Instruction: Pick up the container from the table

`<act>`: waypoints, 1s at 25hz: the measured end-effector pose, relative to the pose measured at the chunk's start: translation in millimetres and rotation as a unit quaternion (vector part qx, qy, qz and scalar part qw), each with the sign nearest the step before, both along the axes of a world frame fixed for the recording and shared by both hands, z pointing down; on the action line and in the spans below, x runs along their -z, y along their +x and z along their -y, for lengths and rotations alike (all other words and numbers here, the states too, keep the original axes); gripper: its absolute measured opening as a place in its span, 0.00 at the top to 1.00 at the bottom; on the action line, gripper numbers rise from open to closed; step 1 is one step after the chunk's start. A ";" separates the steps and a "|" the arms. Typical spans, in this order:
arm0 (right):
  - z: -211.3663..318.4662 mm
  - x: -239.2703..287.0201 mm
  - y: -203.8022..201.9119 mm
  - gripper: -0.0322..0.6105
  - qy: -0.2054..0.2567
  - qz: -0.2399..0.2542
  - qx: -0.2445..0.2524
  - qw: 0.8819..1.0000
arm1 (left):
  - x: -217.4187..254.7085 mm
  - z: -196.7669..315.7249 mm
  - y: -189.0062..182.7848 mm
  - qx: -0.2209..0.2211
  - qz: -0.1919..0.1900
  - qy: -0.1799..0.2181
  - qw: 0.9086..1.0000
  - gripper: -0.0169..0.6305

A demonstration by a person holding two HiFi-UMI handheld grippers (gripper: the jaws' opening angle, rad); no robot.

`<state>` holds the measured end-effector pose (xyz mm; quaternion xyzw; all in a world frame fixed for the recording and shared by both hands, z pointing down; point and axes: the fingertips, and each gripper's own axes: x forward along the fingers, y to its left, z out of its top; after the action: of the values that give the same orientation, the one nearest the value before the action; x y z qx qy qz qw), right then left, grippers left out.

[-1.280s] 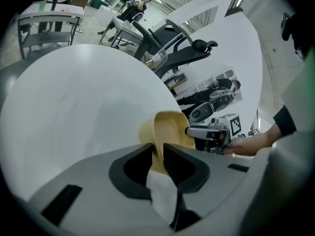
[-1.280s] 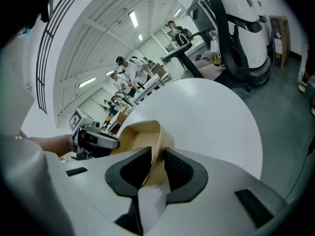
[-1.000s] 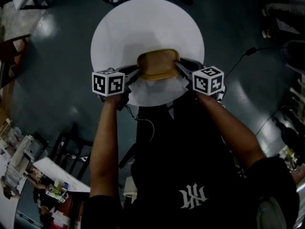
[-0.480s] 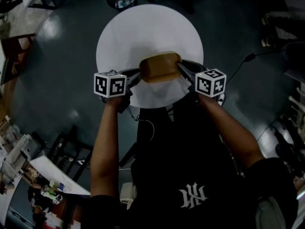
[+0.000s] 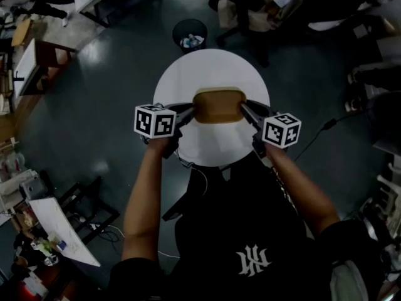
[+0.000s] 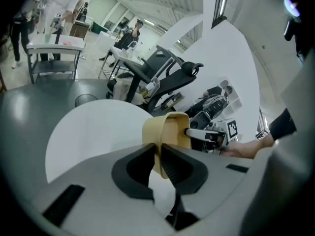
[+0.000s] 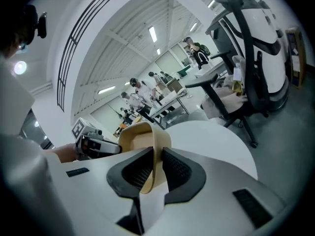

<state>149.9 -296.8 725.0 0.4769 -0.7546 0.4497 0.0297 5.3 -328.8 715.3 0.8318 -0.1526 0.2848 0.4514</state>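
A tan rectangular container (image 5: 218, 105) hangs above the round white table (image 5: 212, 74), held at both ends. My left gripper (image 5: 190, 111) is shut on its left rim, and my right gripper (image 5: 246, 111) is shut on its right rim. In the left gripper view the thin tan wall of the container (image 6: 165, 136) is pinched between the dark pads of the left gripper (image 6: 158, 162). In the right gripper view the container's wall (image 7: 147, 146) sits between the ribbed pads of the right gripper (image 7: 155, 167).
A black waste bin (image 5: 189, 36) stands on the floor beyond the table. Office chairs (image 5: 247, 8) and desks (image 5: 37, 55) ring the area. A cable (image 5: 313, 133) runs across the dark floor at the right. The white table (image 6: 93, 132) lies below the container.
The table looks smaller and farther below than before, and more of the room shows. Both grippers have lifted the container upward, keeping their hold on its two ends.
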 end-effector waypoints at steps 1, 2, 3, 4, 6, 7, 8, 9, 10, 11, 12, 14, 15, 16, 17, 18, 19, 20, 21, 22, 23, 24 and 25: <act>1.8 9.3 -0.5 0.83 0.008 0.001 0.002 1.000 | 9.7 2.3 -0.9 0.005 0.000 0.011 1.000 0.91; 2.4 19.4 -0.4 0.83 0.016 0.002 0.004 1.000 | 20.1 2.6 -1.4 0.009 -0.001 0.020 1.000 0.91; 3.4 30.3 0.1 0.83 0.024 0.002 0.007 1.000 | 31.3 2.3 -1.2 0.014 -0.003 0.027 1.000 0.91; 6.2 42.1 0.9 0.83 0.034 0.002 0.010 0.999 | 43.4 3.3 -0.9 0.019 -0.007 0.036 0.999 0.91; 20.3 67.4 1.6 0.83 0.060 0.000 0.019 0.998 | 68.8 13.0 -1.9 0.033 -0.012 0.060 0.998 0.91; 31.2 80.7 0.9 0.83 0.075 0.000 0.026 0.997 | 81.5 21.0 -3.6 0.041 -0.014 0.076 0.996 0.91; 42.9 94.4 -0.9 0.83 0.093 0.000 0.034 0.995 | 94.1 29.4 -5.9 0.050 -0.015 0.092 0.994 0.91; 53.5 108.2 -3.4 0.83 0.111 0.000 0.043 0.993 | 106.6 36.7 -8.7 0.061 -0.017 0.109 0.992 0.91; 61.8 122.1 -6.2 0.83 0.129 0.000 0.053 0.990 | 119.0 42.2 -11.7 0.072 -0.020 0.123 0.990 0.91; 67.7 135.9 -8.8 0.83 0.147 -0.001 0.061 0.987 | 131.6 45.6 -14.7 0.083 -0.023 0.137 0.987 0.91; 71.9 149.6 -11.3 0.83 0.163 -0.001 0.069 0.984 | 144.0 47.7 -17.8 0.095 -0.026 0.150 0.984 0.91; 78.1 176.5 -16.5 0.83 0.191 0.002 0.083 0.978 | 167.3 49.3 -23.7 0.114 -0.029 0.176 0.977 0.91; 80.9 189.6 -19.6 0.83 0.204 0.003 0.090 0.975 | 177.7 49.5 -26.4 0.121 -0.027 0.189 0.974 0.91; 84.2 202.2 -22.1 0.83 0.217 0.003 0.096 0.971 | 187.1 49.5 -28.6 0.126 -0.026 0.202 0.971 0.91; 87.9 214.7 -23.8 0.83 0.230 0.002 0.100 0.968 | 196.0 49.7 -30.1 0.131 -0.026 0.214 0.968 0.91; 91.5 228.2 -24.9 0.83 0.244 0.004 0.101 0.965 | 205.0 50.2 -31.2 0.137 -0.028 0.224 0.964 0.91; 94.4 242.7 -26.0 0.83 0.258 0.006 0.100 0.961 | 214.2 50.9 -32.3 0.143 -0.031 0.235 0.961 0.91; 96.6 257.6 -27.3 0.83 0.273 0.007 0.099 0.957 | 223.7 51.6 -33.5 0.149 -0.036 0.244 0.958 0.91; 97.7 272.4 -29.3 0.83 0.288 0.006 0.099 0.952 | 233.2 51.6 -35.0 0.153 -0.041 0.253 0.954 0.91; 97.6 287.2 -32.2 0.83 0.303 0.003 0.099 0.948 | 243.1 51.1 -36.9 0.156 -0.046 0.261 0.951 0.91; 96.8 301.3 -35.6 0.83 0.317 -0.001 0.099 0.943 | 253.4 50.2 -39.2 0.158 -0.052 0.271 0.948 0.91; 95.3 314.4 -38.9 0.83 0.329 -0.004 0.099 0.939 | 264.1 49.2 -41.9 0.159 -0.058 0.280 0.945 0.91; 93.2 326.6 -42.0 0.83 0.342 -0.007 0.098 0.935 | 275.1 48.2 -44.8 0.159 -0.064 0.290 0.941 0.91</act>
<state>107.9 -390.0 398.4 0.3848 -0.9055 0.1566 -0.0860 -39.5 -377.1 440.2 0.9081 -0.3298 0.0984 0.2384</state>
